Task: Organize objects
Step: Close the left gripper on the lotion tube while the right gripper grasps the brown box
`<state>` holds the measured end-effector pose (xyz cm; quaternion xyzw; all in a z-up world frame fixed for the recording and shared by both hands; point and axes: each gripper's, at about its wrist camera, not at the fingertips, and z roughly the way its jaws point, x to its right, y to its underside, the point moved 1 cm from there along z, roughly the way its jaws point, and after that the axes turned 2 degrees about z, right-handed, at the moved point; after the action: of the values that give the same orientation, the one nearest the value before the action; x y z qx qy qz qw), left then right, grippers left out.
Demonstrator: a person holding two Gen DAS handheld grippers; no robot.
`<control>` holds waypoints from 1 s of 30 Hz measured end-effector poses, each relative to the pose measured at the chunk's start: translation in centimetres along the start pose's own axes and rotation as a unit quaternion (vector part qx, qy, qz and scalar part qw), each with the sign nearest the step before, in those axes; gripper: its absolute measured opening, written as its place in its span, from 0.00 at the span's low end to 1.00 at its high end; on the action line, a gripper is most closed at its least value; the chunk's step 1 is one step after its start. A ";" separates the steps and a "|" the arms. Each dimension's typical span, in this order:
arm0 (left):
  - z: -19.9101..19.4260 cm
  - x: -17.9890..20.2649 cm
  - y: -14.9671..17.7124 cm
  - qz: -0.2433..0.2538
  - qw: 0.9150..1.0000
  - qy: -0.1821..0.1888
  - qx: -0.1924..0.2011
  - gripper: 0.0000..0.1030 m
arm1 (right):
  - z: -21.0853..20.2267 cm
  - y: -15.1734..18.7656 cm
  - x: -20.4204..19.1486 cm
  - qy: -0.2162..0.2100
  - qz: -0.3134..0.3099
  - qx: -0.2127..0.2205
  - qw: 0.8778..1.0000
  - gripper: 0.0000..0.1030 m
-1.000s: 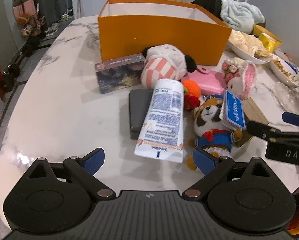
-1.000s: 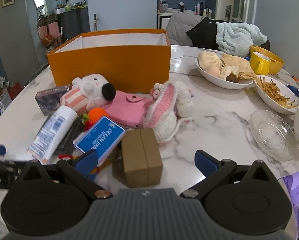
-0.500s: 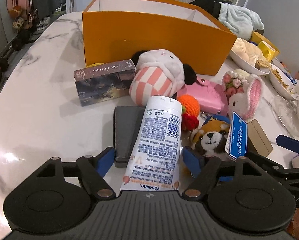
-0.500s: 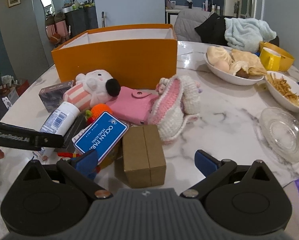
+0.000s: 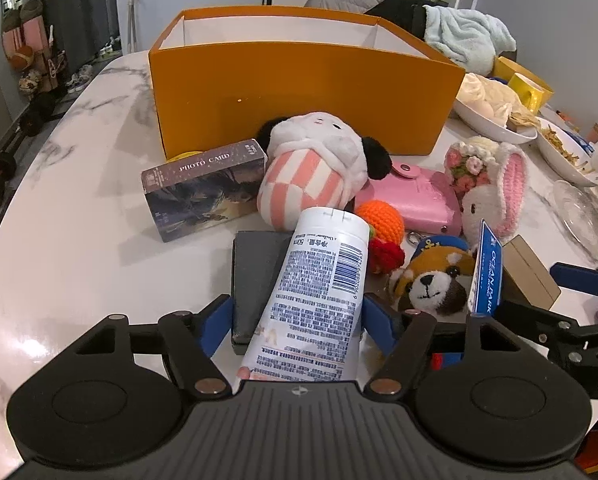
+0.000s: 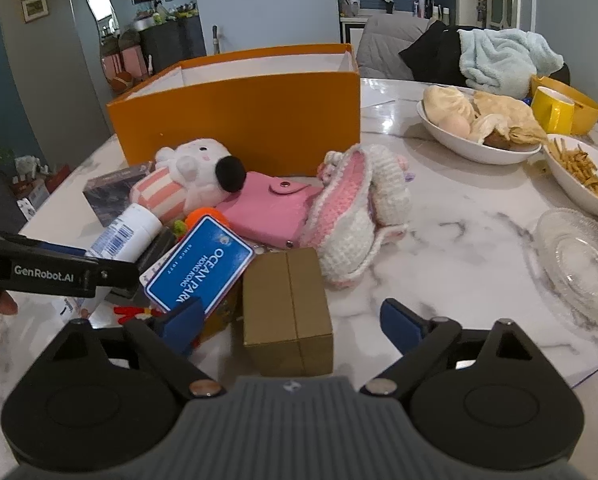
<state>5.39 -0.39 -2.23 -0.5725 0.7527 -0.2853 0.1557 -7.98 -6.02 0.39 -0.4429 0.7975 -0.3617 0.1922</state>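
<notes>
A white lotion tube (image 5: pixel 319 280) lies slanted across a dark grey case (image 5: pixel 255 272) in front of the orange box (image 5: pixel 299 92). My left gripper (image 5: pixel 297 320) straddles both. Its jaws are closing, and the blue pads stand close to the tube and case without clearly pressing. My right gripper (image 6: pixel 295 316) has a small brown carton (image 6: pixel 287 304) between its jaws. These jaws are closing too, with a wide gap on the right side. A blue Ocean Park card (image 6: pixel 203 268) leans by the right gripper's left finger.
Around the tube lie a photo card box (image 5: pixel 203 192), a pink-checked plush (image 5: pixel 311 172), a pink wallet (image 5: pixel 415 200), a crochet bunny (image 5: pixel 491 188) and a red panda plush (image 5: pixel 431 276). Food bowls (image 6: pixel 479 148) and a glass dish (image 6: pixel 579 264) stand at the right. The table edge curves at the left.
My left gripper moved forward so that the tube and case now lie between its fingers, and its jaws narrowed. It came into the right wrist view. The right jaws narrowed slightly.
</notes>
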 end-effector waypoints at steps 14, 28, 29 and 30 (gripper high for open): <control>-0.7 0.0 0.6 0.023 1.000 0.004 0.018 0.69 | 1.1 0.8 -0.1 -0.024 -0.003 -0.015 1.000 0.62; -1.4 -1.3 1.0 -0.013 0.999 0.044 0.029 0.57 | 2.1 1.2 -0.1 -0.006 -0.020 -0.022 1.000 0.49; -1.3 -1.3 1.0 -0.015 0.998 0.046 0.029 0.57 | 2.1 1.3 0.0 -0.007 -0.018 -0.020 1.000 0.49; -1.2 -1.4 0.9 -0.018 0.998 0.047 0.030 0.58 | 2.2 1.3 0.0 -0.010 -0.015 -0.019 1.000 0.49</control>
<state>4.45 1.37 -1.96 -0.5668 0.7401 -0.3369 0.1322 -7.35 -6.51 -2.04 -0.4619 0.7954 -0.3454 0.1863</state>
